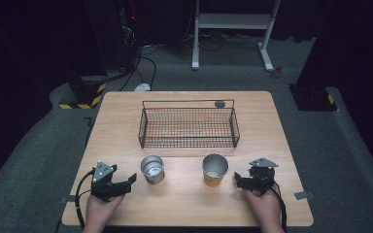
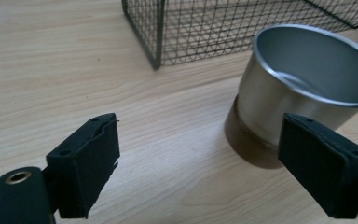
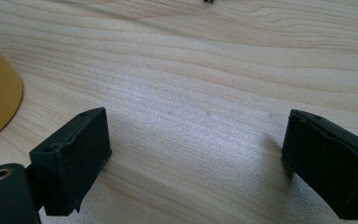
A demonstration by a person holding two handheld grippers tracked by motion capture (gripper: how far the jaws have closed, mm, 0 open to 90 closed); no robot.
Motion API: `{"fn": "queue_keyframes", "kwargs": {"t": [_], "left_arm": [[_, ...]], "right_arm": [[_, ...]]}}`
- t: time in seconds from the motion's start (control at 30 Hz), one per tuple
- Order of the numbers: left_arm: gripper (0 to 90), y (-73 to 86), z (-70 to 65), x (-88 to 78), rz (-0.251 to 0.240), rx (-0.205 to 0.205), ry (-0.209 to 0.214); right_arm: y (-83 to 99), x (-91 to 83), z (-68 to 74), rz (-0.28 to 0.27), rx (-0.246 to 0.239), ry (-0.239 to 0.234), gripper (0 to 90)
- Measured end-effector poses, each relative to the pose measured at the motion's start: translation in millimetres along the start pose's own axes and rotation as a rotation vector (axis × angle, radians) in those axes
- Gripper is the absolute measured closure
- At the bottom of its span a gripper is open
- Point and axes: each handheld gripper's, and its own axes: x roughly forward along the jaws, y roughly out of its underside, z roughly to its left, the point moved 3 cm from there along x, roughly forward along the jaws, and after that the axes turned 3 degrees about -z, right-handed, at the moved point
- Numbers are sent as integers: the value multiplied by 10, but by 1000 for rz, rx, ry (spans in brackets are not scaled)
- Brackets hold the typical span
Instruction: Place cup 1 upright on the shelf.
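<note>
- Approaching the silver cup [image 1: 152,169] with the left gripper [image 1: 126,183], we are holding its jaws apart with nothing between them; the cup is standing just beside one jaw.
- We are keeping the right gripper [image 1: 241,182] wide and empty, just beside the yellow cup [image 1: 214,170].
- Both cups are standing upright on the tabletop [image 1: 121,126], in front of the wire basket [image 1: 188,127].
- We are judging the work as barely begun: neither cup is gripped, and the basket is holding no cup.
</note>
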Motion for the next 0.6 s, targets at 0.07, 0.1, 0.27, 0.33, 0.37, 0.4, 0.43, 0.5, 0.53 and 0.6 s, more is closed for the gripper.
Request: {"fn": "queue_keyframes", "kwargs": {"t": [0.07, 0.1, 0.27, 0.33, 0.37, 0.4, 0.43, 0.5, 0.53, 0.6], "left_arm": [[107, -9, -23, -12, -4, 6, 19], [101, -13, -34, -16, -11, 10, 27], [78, -32, -83, -19, -21, 26, 46], [61, -36, -100, -19, -26, 29, 52], [52, -39, -106, -19, -28, 31, 56], [44, -41, -109, -19, -28, 33, 55], [35, -42, -118, -14, -28, 28, 61], [17, -40, -133, -4, -26, 28, 69], [7, -39, -143, 6, -23, 35, 72], [0, -39, -164, 18, -24, 41, 82]], "right_arm": [[0, 0, 0, 0, 0, 0, 71], [0, 0, 0, 0, 0, 0, 71], [0, 0, 0, 0, 0, 0, 71], [0, 0, 0, 0, 0, 0, 71], [0, 0, 0, 0, 0, 0, 71], [0, 0, 0, 0, 0, 0, 71], [0, 0, 0, 0, 0, 0, 71], [0, 0, 0, 0, 0, 0, 71], [0, 0, 0, 0, 0, 0, 71], [0, 0, 0, 0, 0, 0, 71]]}}
